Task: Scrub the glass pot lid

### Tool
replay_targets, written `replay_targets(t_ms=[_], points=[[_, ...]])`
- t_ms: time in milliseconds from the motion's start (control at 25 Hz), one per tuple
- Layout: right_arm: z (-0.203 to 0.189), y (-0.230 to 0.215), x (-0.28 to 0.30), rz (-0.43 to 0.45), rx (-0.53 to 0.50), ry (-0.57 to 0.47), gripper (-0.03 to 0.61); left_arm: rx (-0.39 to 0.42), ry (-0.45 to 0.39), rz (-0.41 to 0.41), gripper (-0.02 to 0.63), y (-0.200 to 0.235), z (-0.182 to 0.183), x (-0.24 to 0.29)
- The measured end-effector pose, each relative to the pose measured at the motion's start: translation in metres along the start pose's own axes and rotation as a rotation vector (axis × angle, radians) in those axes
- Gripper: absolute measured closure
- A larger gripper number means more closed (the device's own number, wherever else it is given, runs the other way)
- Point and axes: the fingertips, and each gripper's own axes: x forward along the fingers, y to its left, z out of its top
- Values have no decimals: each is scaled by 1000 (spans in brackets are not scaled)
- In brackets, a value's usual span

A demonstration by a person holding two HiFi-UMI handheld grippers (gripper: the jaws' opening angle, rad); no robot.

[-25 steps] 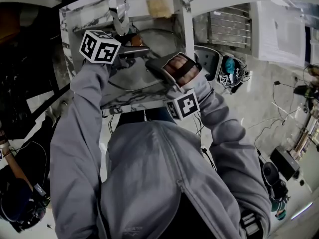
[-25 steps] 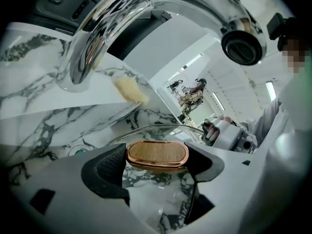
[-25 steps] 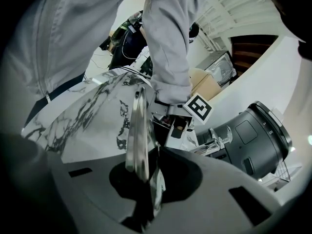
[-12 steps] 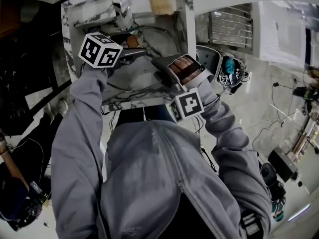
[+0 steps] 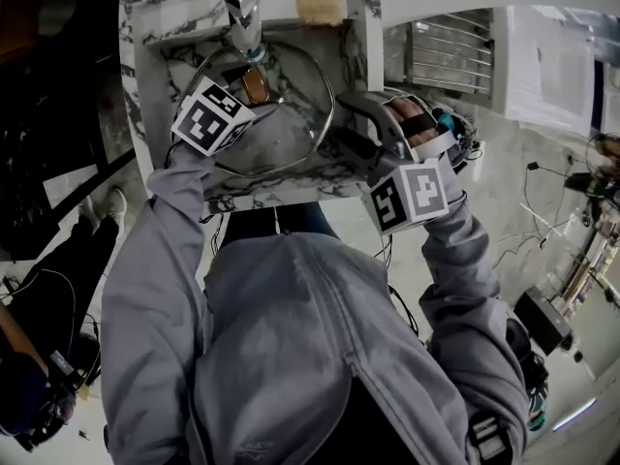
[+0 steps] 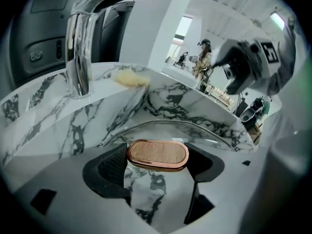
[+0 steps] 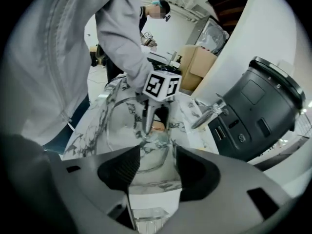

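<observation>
**Head view.** Lid (image 5: 291, 132) sits in the marble sink (image 5: 160, 27), with the left gripper (image 5: 248, 92) down on its knob (image 5: 257, 83). Right gripper (image 5: 351, 124) is at the sink's right rim, off the lid. Sponge (image 5: 315, 4) lies on the far rim beside the tap (image 5: 242, 8), well apart from both grippers. Cube and sleeve hide the lid's near rim. Can't tell whether the lid rests on the basin floor.

**Left gripper view.** Jaws clamped on the knob, pads against both ends. Judgement: hold firm and level so the glass won't swing under pressure.

**Right gripper view.** Jaws wide, have just been opening, nothing between them. Sponge is out of this view. Judgement: fetch the sponge, grip it across the middle, then scrub from knob outward to rim.
</observation>
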Motion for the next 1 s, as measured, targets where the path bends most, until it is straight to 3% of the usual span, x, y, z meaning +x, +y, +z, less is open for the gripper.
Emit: replay_targets(t_ms=[200,400,840,960,1000], points=[[-24,-68,26,-134,67,70,345,73,-19,44,241,-1,-3,14],[-36,-113,72,-153,136,124,345,114,-26,71,241,0,-10,23],[-59,-129,145,-120,83,304,345,195,10,125,239,0,-24,36],[-66,-132,150,-161,101,326,349,211,23,137,239,0,-29,39],[-67,-134,150,-180,99,329,377,214,27,139,239,-1,-30,40]])
